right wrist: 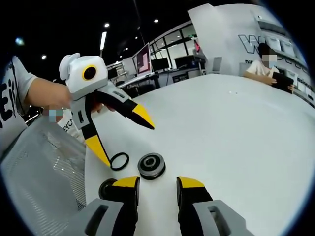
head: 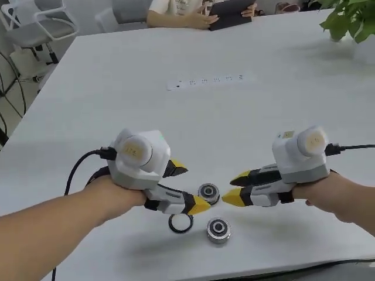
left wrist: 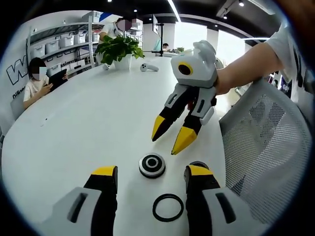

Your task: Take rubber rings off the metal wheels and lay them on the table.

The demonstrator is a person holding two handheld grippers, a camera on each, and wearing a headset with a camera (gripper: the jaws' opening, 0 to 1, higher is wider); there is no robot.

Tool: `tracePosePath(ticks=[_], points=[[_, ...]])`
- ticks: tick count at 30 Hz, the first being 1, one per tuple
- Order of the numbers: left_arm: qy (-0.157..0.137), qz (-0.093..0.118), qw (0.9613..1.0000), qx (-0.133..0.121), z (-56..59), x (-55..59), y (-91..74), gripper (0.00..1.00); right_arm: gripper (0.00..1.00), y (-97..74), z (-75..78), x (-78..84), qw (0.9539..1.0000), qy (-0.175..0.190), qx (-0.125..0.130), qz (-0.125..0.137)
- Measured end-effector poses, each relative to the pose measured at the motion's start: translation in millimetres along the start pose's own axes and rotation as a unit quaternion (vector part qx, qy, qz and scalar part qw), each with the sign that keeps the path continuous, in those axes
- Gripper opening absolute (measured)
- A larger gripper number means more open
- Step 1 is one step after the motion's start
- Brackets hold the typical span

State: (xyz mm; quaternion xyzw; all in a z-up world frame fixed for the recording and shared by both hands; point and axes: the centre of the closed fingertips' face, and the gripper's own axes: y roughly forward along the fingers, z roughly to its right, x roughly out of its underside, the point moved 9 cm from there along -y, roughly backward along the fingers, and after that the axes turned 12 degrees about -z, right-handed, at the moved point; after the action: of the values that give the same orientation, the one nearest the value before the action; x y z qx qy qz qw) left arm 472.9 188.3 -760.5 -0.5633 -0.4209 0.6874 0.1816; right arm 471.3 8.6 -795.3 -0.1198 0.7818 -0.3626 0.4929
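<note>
Two metal wheels and a loose black rubber ring (head: 180, 223) lie near the table's front edge. One wheel (head: 208, 192) sits between the two grippers' tips. The other wheel (head: 218, 229) is nearer me, beside the ring. My left gripper (head: 188, 187) is open, its jaws wide to either side of the middle wheel (left wrist: 152, 165), with the ring (left wrist: 168, 207) low between them. My right gripper (head: 232, 188) faces it, open and holding nothing, pointing at the same wheel (right wrist: 151, 165). The ring (right wrist: 119, 161) lies to its left, and the near wheel (right wrist: 106, 188) is half hidden by a jaw.
A white power strip (head: 210, 81) lies mid-table. A person with a tablet (head: 228, 13) sits at the far end, and a potted plant (head: 351, 20) stands at the far right. A mesh chair (left wrist: 266, 147) is close behind the table's near edge (head: 304, 266).
</note>
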Motion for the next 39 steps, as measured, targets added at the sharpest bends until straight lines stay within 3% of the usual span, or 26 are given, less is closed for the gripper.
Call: tracePosePath(ticks=[23,39], points=[[-0.004,-0.01,0.9998,0.019,4.3,0.3,15.9,0.29,0.22,13.0,-5.7,-0.5,0.9993,-0.034,-0.003,-0.017],[-0.002,-0.014,0.9997,0.021,4.5,-3.4,23.1,0.17,0.21,14.6,-5.7,1.7,0.9993,-0.033,-0.003,-0.015]])
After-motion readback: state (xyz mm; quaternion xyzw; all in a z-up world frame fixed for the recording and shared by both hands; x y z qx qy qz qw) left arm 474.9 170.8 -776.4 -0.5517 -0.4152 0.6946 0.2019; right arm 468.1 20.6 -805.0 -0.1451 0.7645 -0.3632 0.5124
